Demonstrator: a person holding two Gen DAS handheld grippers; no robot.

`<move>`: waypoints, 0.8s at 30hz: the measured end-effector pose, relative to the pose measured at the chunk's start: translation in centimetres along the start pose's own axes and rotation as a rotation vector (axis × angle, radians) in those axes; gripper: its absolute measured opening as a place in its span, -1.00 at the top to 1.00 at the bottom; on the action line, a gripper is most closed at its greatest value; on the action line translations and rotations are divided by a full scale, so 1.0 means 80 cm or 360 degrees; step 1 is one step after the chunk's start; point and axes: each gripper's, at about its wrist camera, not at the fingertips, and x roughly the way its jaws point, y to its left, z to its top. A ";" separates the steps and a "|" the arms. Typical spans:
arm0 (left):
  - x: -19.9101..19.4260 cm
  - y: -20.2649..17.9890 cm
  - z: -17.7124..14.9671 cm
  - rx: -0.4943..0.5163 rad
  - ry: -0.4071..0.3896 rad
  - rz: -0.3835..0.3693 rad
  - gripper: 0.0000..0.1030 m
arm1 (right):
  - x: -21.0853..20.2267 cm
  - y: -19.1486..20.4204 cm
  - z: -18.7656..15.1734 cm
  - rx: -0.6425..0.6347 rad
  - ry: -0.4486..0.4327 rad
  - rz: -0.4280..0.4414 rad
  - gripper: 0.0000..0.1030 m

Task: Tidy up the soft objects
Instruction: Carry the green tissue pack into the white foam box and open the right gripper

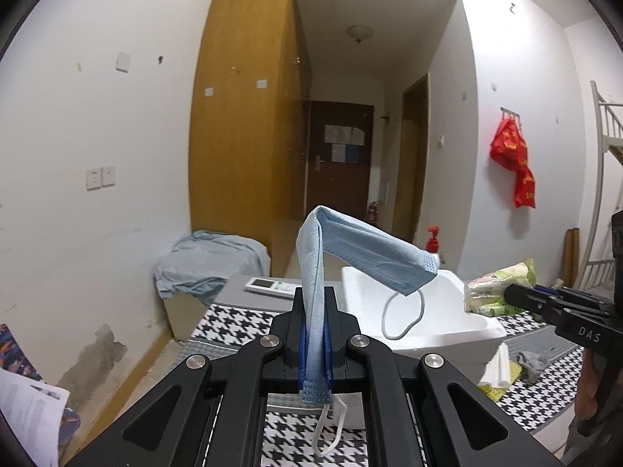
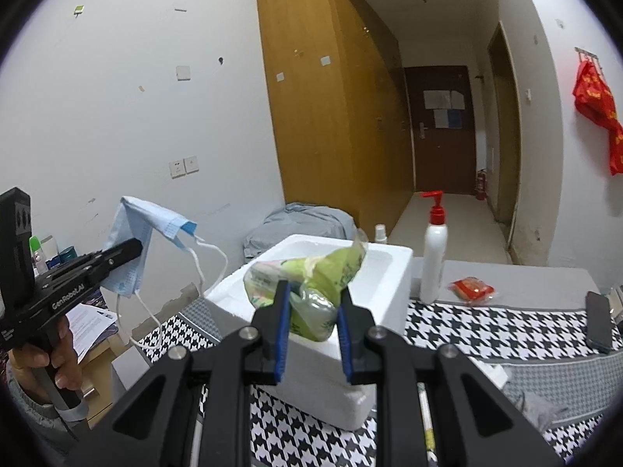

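Observation:
My left gripper [image 1: 315,299] is shut on a light blue face mask [image 1: 366,253], which stands up between the pads and flops over to the right, its ear loop dangling above the white foam box [image 1: 459,311]. From the right wrist view the same mask [image 2: 134,233] hangs from the left gripper [image 2: 134,247] at the far left, in the air beside the box. My right gripper [image 2: 313,295] is shut on a green plastic pack of tissues [image 2: 307,284], held over the foam box [image 2: 385,272]. That pack [image 1: 494,288] also shows at the right of the left wrist view.
A houndstooth cloth [image 2: 486,327] covers the table. On it stand a white pump bottle with a red top [image 2: 434,257], a red packet [image 2: 471,290] and a dark phone [image 2: 599,321]. A grey sock [image 1: 531,364] and a white tissue [image 1: 498,366] lie near the box.

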 end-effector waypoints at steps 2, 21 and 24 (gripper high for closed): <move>-0.001 0.006 -0.001 -0.0012 0.0001 0.0020 0.86 | 0.008 0.001 0.002 -0.0003 0.0009 0.0012 0.51; 0.024 0.024 -0.006 -0.0037 0.0069 0.0080 0.87 | 0.074 0.001 0.019 0.0013 0.0124 0.0002 0.50; 0.026 0.026 -0.005 -0.0039 0.0065 0.0083 0.86 | 0.082 0.001 0.019 0.0014 0.0145 -0.0014 0.50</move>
